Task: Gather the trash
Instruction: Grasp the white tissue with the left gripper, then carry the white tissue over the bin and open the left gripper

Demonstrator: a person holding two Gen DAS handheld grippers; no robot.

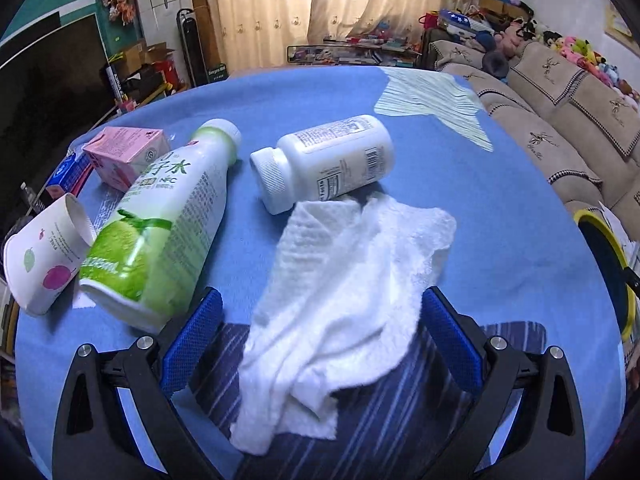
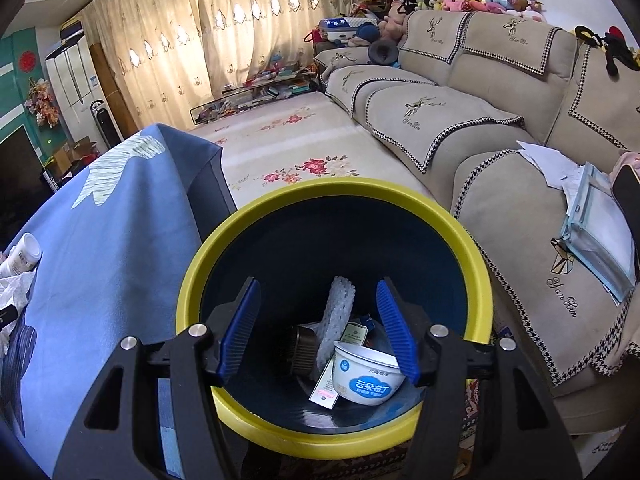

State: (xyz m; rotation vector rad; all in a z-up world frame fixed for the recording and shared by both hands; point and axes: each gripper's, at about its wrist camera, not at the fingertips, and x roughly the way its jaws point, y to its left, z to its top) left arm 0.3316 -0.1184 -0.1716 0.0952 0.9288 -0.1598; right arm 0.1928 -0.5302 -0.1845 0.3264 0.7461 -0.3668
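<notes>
Trash is lying spread over the blue tablecloth (image 1: 500,208). Going left to right in the left wrist view: a paper cup (image 1: 44,256) is lying on its side at the left edge, a pink carton (image 1: 128,152) is sitting behind it, a green-labelled bottle (image 1: 168,224) is lying flat, a white pill bottle (image 1: 324,164) is lying on its side, and a crumpled paper towel (image 1: 340,300) is sprawling toward the near edge, its far corner touching the pill bottle.

The left gripper (image 1: 320,312) is standing wide open, its blue pads (image 1: 192,344) flanking the towel; I cannot tell whether they are touching it. The left pad is sitting just beside the green bottle's base, leaving little room there; on the right, bare cloth is stretching to the table's edge.

The right gripper (image 2: 318,328) is hanging over the yellow-rimmed bin (image 2: 332,196), jaws roughly half open and gripping nothing. Inside the bin, a white pudding cup (image 2: 368,376), a white foam piece (image 2: 338,312) and a small carton (image 2: 326,388) are resting at the bottom; a dark ribbed object beside them is hard to make out. The bin is standing between the table's edge and the sofa (image 2: 500,120).

The far-left table items are cut off by the lens rim.
</notes>
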